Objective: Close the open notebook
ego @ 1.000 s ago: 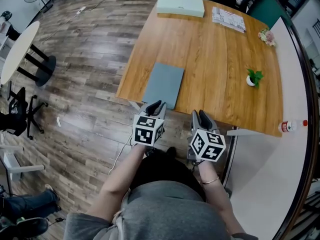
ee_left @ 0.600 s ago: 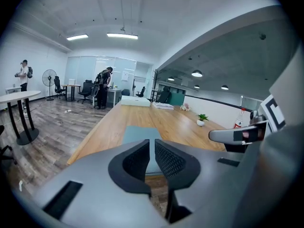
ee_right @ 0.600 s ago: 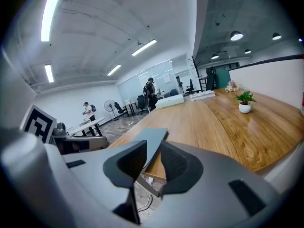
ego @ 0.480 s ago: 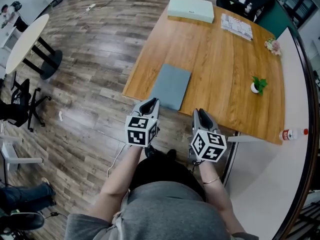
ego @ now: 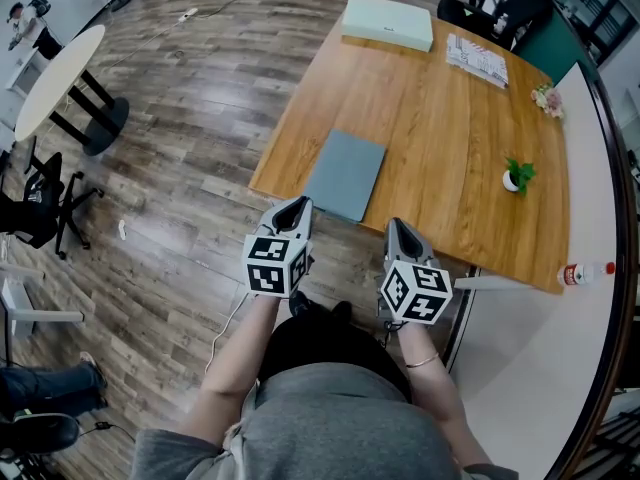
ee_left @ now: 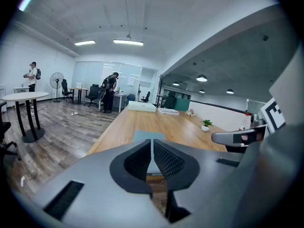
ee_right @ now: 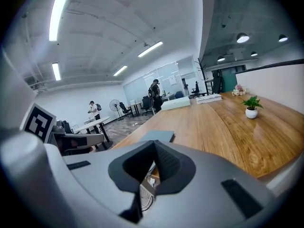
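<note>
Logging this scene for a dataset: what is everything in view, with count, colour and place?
wooden table: one, brown, centre
notebook: one, grey-blue, closed, table's near left corner
box: one, pale green, table's far end
printed sheets: one stack, white, right of box
potted plant: one, green, table's right side
flowers: one bunch, pink, table's far right edge
bottle: one, red-labelled, on white counter, right
round table: one, white, left
office chair: one, black, left edge
left gripper: one, grey, before the table, jaws just closed, empty
right gripper: one, grey, beside it, jaws just closed, empty
</note>
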`<state>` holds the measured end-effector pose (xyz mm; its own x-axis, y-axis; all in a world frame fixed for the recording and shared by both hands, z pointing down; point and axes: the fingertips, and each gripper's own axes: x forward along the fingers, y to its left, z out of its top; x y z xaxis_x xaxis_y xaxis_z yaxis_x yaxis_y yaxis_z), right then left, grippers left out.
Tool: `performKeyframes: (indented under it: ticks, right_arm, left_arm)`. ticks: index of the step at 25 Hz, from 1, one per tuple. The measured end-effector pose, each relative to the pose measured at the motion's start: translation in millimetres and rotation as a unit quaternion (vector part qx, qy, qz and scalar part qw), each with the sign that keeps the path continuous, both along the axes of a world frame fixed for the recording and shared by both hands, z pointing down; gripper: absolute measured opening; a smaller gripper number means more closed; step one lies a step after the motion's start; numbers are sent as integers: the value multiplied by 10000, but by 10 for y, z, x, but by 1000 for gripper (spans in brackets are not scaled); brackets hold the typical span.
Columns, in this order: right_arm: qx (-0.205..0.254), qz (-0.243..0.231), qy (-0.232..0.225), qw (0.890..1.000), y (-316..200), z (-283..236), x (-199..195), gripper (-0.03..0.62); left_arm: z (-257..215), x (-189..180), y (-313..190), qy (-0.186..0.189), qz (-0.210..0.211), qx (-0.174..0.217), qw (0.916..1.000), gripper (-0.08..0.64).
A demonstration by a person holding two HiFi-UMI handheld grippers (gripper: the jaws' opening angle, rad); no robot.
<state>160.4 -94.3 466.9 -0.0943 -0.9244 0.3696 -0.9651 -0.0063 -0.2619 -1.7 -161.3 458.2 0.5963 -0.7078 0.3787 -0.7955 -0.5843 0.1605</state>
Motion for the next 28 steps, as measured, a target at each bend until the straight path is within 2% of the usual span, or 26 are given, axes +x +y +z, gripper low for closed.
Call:
performKeyframes:
  ticks: [9,28]
  right_arm:
    - [277,-254,105,9992,27,-126,-76,3]
    - [278,-368,244,9986,25,-179,-78,3]
  left_arm:
    - [-77,-97,57,76,-129,106,9998,34]
    - [-131,-158,64,121,-271,182,9994,34]
